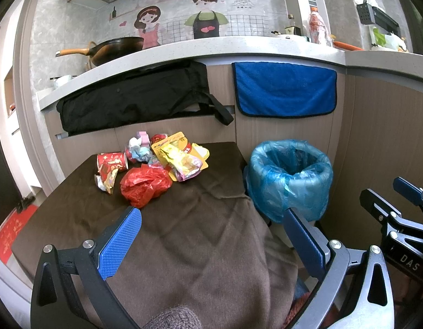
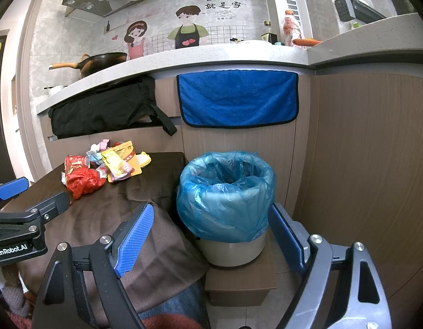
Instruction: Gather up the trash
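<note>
Trash heap: lay at the far end of the brown-clothed bench, against the cabinet front. Red plastic bag, crumpled, nearest; judged light, soft, slippery, best pinched at a raised fold. Red paper cup, on its side, judged crushable. Yellow foil pouches, judged crinkly.

Blue-lined bin: just beside the bench, no contents visible.

Left gripper, right gripper: fingers wide, holding nothing.
</note>
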### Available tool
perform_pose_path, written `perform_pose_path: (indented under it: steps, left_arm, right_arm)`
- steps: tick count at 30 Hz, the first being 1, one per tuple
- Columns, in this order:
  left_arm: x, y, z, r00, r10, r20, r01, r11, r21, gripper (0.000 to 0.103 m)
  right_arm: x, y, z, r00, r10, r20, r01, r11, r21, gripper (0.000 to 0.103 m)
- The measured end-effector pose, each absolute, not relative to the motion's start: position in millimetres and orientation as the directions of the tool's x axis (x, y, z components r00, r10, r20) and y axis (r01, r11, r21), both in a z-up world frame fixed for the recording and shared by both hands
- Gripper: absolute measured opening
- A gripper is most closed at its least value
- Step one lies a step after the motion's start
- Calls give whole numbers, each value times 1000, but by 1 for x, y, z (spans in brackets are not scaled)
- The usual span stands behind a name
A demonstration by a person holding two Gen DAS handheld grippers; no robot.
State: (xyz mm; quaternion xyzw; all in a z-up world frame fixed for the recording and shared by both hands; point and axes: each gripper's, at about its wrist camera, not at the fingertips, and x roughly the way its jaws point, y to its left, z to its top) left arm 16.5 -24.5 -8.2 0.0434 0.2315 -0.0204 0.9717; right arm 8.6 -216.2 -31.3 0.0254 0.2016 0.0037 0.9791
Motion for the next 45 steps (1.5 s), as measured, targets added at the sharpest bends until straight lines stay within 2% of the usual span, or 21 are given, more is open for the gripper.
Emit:
perform_pose_path:
  steps: [25,34,45]
  left_arm:
    - [16,-21,-15,889,-32,-457,70,995,66,102]
    - [46,-20,-8,883,-94,-461,125,991,37,102]
    - [111,4,-9,863,-131,-489,131,991,-34,102]
  right_arm:
    - [10,-218,-33,917,18,-398,2,999,49,83]
    - [30,-222,-31,909,14,-417,-1,999,32,83]
    - [97,-221,-31,888,15,-459,-3,1000,27,83]
